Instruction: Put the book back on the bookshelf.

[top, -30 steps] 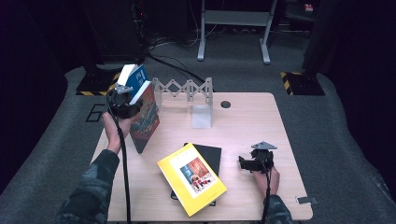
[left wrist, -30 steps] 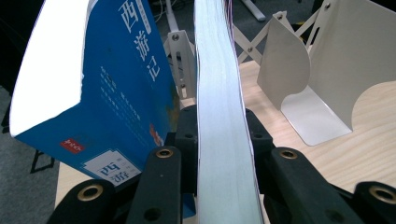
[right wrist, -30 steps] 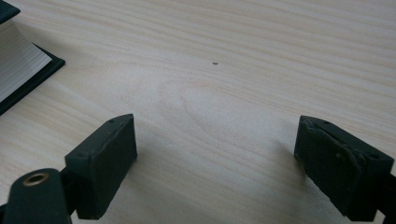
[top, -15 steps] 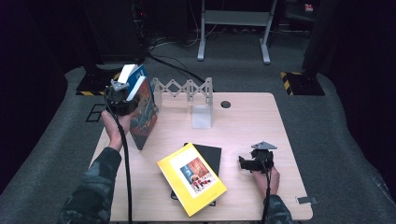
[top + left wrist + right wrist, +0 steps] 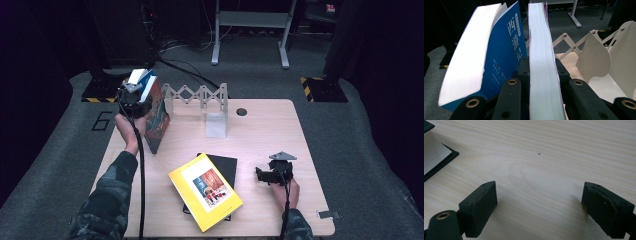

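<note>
At the far left edge of the pale wooden tabletop [image 5: 260, 135], the person's left forearm reaches forward with the hand raised, and the left gripper [image 5: 134, 98] has its jaws clamped on a thin book with a red illustrated cover [image 5: 156, 116]. The book stands upright on its lower edge, long axis vertical, and its white page edge [image 5: 541, 65] runs straight up between the two black jaws, facing the gripper. Pressed against it on the left is a thick blue-covered paperback with white Chinese lettering [image 5: 507, 52], outside the jaws, and the white folding accordion book rack [image 5: 197, 95] stands just to the right. Near the right edge, the right hand rests low; the right gripper [image 5: 264, 174] points left across bare wood, jaws wide apart.
</note>
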`<state>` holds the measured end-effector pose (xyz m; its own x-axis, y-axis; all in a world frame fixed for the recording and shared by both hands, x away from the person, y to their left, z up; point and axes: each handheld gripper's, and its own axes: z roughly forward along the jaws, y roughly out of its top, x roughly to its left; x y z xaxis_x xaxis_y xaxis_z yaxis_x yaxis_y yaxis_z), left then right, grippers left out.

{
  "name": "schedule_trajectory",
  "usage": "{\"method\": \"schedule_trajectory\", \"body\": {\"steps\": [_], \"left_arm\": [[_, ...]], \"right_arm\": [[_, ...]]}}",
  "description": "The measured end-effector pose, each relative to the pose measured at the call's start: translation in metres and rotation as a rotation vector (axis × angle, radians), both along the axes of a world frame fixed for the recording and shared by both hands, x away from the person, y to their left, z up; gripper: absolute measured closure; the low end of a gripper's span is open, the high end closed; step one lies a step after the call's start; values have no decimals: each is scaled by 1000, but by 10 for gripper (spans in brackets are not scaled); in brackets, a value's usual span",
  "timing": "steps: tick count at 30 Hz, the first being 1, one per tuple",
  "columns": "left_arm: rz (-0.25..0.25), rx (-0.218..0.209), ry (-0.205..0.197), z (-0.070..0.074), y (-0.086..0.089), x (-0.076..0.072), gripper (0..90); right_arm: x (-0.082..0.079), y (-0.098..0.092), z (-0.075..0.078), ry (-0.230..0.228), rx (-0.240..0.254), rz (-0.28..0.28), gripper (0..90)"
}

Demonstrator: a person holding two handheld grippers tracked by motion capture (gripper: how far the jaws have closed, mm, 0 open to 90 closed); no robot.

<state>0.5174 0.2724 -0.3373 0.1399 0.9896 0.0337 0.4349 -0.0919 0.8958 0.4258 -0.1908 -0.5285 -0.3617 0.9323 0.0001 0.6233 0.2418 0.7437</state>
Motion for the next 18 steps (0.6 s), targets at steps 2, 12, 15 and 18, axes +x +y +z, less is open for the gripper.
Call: {"method": "schedule_trajectory", "body": {"steps": [2, 12, 15, 18], "left_arm": [[12, -4, -5, 0, 0, 2, 738], [40, -5, -29, -2, -6, 16, 738], [51, -13, -34, -5, -7, 19, 738], [65, -22, -33, -9, -7, 22, 738]], "right_arm": [[0, 0, 0, 1, 5, -3, 124], [0, 0, 0, 6, 3, -2, 125], [0, 0, 0, 5, 4, -2, 125], [0, 0, 0, 5, 4, -2, 125]]}}
